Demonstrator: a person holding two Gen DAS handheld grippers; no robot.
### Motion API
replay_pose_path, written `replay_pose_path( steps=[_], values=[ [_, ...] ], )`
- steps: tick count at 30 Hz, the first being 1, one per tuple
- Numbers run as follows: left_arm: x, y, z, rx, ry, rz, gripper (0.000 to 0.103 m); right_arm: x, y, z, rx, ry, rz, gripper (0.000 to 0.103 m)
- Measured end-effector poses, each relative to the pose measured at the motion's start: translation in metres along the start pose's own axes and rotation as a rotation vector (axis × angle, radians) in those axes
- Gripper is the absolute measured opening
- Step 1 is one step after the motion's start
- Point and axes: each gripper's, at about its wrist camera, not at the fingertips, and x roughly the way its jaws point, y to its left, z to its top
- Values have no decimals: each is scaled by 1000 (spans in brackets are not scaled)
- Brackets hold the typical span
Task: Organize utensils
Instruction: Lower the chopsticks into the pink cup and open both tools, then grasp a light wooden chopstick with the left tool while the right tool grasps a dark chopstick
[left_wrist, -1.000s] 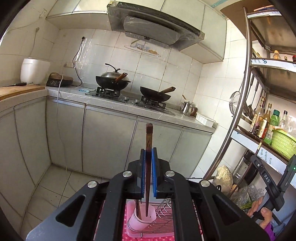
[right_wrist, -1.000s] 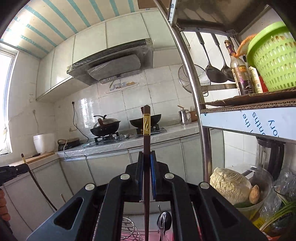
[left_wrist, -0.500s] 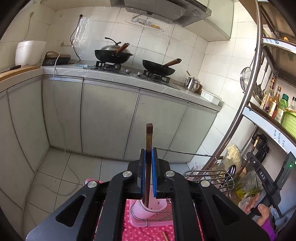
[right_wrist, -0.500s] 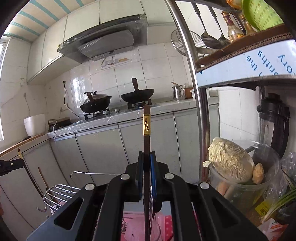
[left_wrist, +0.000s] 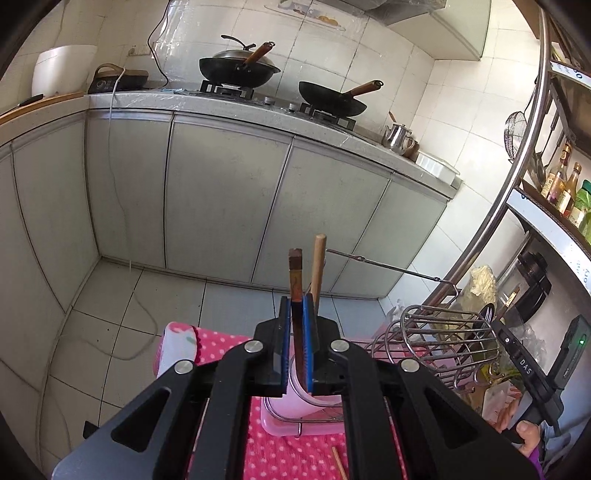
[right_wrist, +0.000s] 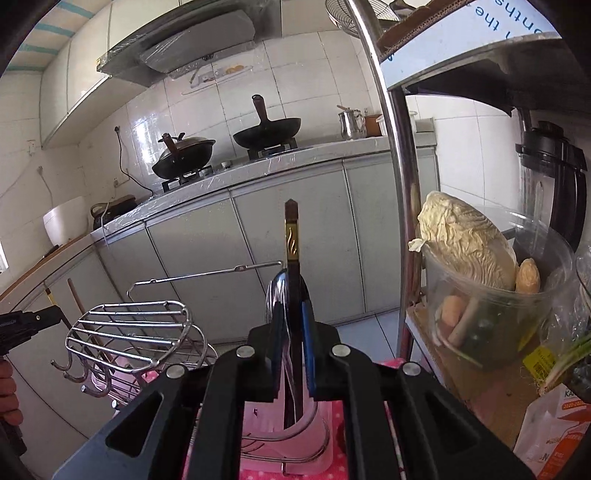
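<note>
Both tools are over the pink holder on the polka-dot cloth, each with a chopstick between the pads.

Left tool (left_wrist: 299, 347) — narrow, blue pads clamped on a dark chopstick (left_wrist: 295, 280) that stands nearly upright, its lower end going down into the pink cup (left_wrist: 314, 400). Right behind it a lighter wooden stick (left_wrist: 317, 266) pokes up out of the same cup, just beside the dark one. A loose chopstick end (left_wrist: 338, 461) lies on the pink cloth (left_wrist: 229, 343) in front of the cup's tray.

Right tool (right_wrist: 295, 350) — its jaws are opening, with a dark chopstick (right_wrist: 291, 288) with a gold band between them; it leans toward the right pad, and there's a visible gap on the left side, so the pads aren't squeezing it. The lower end sits inside the pink cup (right_wrist: 306, 421). A spoon (right_wrist: 277, 295) stands just behind that chopstick, upright in the same spot.

The wire rack (right_wrist: 133, 325) with hooks sits left of the cup in the right view, its long wire handle sticking out above it. A tub of cabbage (right_wrist: 465, 243) is on the low shelf to the right. Two woks (left_wrist: 236, 68) sit on the stove on the far bench.
</note>
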Motion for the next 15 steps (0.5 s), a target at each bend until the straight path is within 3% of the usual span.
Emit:
replay_pose_path(
  steps=[3, 6, 15],
  values=[
    [-1, 2, -1, -5, 1, 8, 12, -1, -1, 0, 11, 13, 9, 36],
    [-7, 3, -1, -9, -8, 18, 29, -7, 0, 0, 7, 10, 14, 36],
    [-44, 3, -22, -6, -34, 16, 31, -54, 11, -18, -7, 23, 43, 37]
  ],
)
